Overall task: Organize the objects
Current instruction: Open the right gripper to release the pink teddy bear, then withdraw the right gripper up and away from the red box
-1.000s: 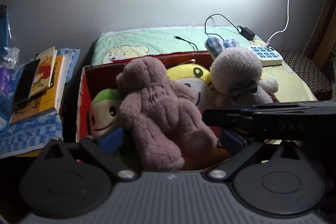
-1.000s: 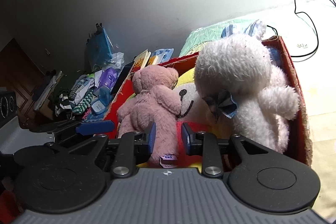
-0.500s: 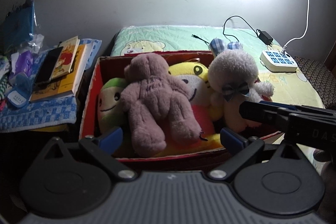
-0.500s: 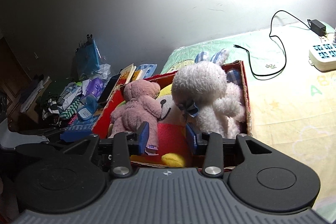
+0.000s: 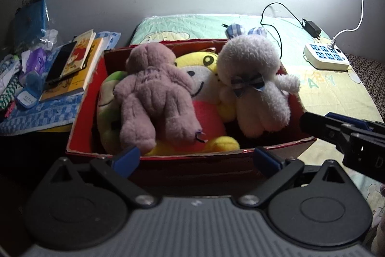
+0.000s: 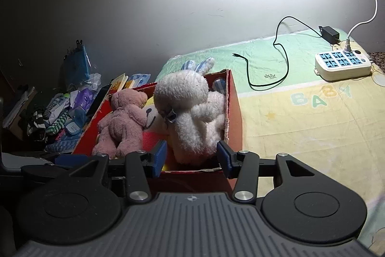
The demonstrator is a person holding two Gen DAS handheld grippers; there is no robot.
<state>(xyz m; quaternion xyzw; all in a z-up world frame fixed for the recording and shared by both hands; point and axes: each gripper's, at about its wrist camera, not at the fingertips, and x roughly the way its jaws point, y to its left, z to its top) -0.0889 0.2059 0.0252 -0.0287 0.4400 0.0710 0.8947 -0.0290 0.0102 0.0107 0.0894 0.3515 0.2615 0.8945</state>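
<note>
A red cardboard box (image 5: 81,117) (image 6: 234,110) sits on a bed and holds soft toys: a pink teddy bear (image 5: 154,93) (image 6: 122,119) face down, a white rabbit (image 5: 255,86) (image 6: 190,112) with a blue bow, a yellow plush (image 5: 202,69) and a green plush (image 5: 108,100) underneath. My left gripper (image 5: 196,158) is open, held back in front of the box's near wall, with nothing between its fingers. My right gripper (image 6: 191,157) is open too, just short of the box's near edge, empty. Its dark body (image 5: 346,136) shows at the right of the left wrist view.
Books (image 5: 74,66) and a phone lie on a blue checked cloth (image 5: 41,110) left of the box, beside a pile of clothes (image 6: 57,112). A white power strip (image 6: 343,64), a black adapter and cable (image 6: 281,59) rest on the bed sheet (image 6: 300,122) to the right. A wall stands behind.
Both grippers have pulled back and away from the box, so the toys look smaller. The right gripper's fingers have spread from nearly closed to wide apart.
</note>
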